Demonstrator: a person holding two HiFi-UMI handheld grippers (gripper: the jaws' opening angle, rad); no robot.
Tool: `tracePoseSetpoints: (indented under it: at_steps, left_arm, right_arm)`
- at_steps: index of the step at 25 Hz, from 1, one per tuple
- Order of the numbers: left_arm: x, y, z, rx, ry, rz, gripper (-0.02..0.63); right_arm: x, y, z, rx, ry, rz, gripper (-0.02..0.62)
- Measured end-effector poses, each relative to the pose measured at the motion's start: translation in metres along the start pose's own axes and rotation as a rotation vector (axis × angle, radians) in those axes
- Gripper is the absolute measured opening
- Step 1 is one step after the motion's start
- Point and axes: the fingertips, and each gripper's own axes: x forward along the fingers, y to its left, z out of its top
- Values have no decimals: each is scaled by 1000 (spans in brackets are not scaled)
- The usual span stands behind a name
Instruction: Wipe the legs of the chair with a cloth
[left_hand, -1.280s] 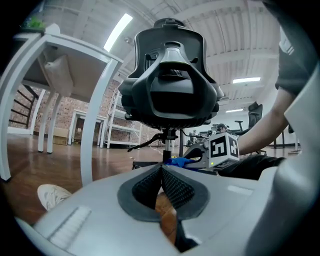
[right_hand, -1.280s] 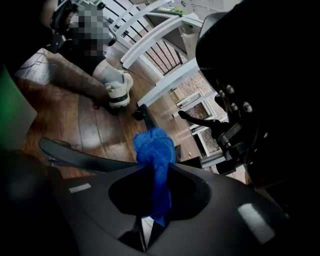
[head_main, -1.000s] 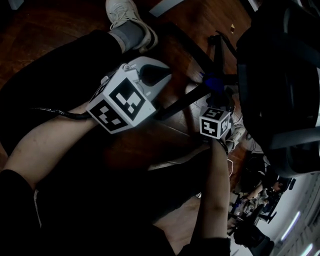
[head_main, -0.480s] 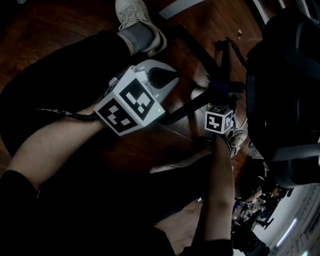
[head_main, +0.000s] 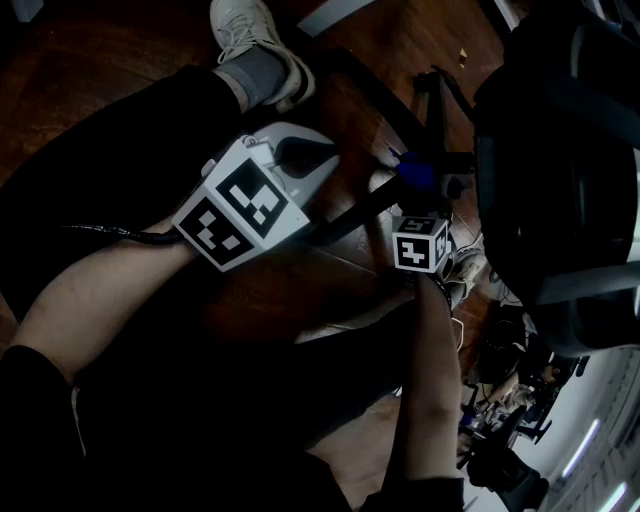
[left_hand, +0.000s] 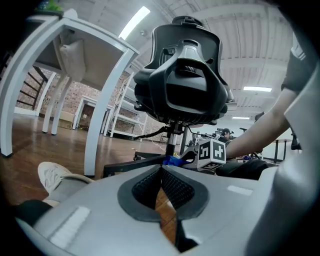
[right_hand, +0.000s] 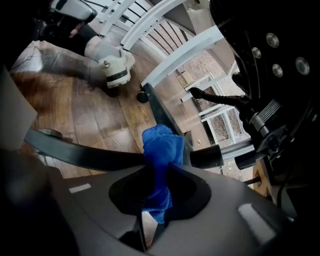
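The blue cloth (right_hand: 159, 147) is pinched in the right gripper (right_hand: 158, 172), held against a black chair leg (right_hand: 85, 156) near the hub, much where it was half a second ago. To its left, the left gripper (left_hand: 161, 172) hovers closed and empty, likewise hardly moved, near the person's shoe (head_main: 250, 35).

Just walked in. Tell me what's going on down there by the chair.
A person low on the wooden floor works with a handheld gripper in each hand. The right tongs are shut on a blue cloth, held up to the black legs of the office chair, near where they meet. The left tongs are shut with nothing in them and hang close by, pointed at the chair base. Wiping looks under way.
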Motion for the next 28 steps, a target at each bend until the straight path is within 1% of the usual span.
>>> tracePoseSetpoints:
  at_steps: [3, 8, 11, 14, 18, 25, 28]
  left_arm:
    - [-1, -5, 4, 31, -15, -25, 5]
    - [-2, -14, 4, 76, -27, -61, 5]
    - [-2, -16, 1, 75, -19, -75, 5]
    - [-2, -14, 1, 67, -21, -63, 5]
    - [-2, -12, -2, 80, -6, -58, 5]
    - [-8, -21, -9, 98, -4, -82, 5]
    - [-4, -25, -13, 105, 8, -94, 5]
  right_arm:
    - [-3, 7, 1, 3, -5, 25, 83]
    - [-12, 16, 5, -39, -14, 34, 83]
    - [-19, 28, 7, -29, -34, 59, 83]
    - [-26, 38, 10, -35, -54, 78, 83]
    - [-34, 54, 12, -50, -75, 95, 83]
    - [-45, 70, 17, -42, -113, 95, 83]
    - [-50, 78, 17, -31, -127, 109, 83]
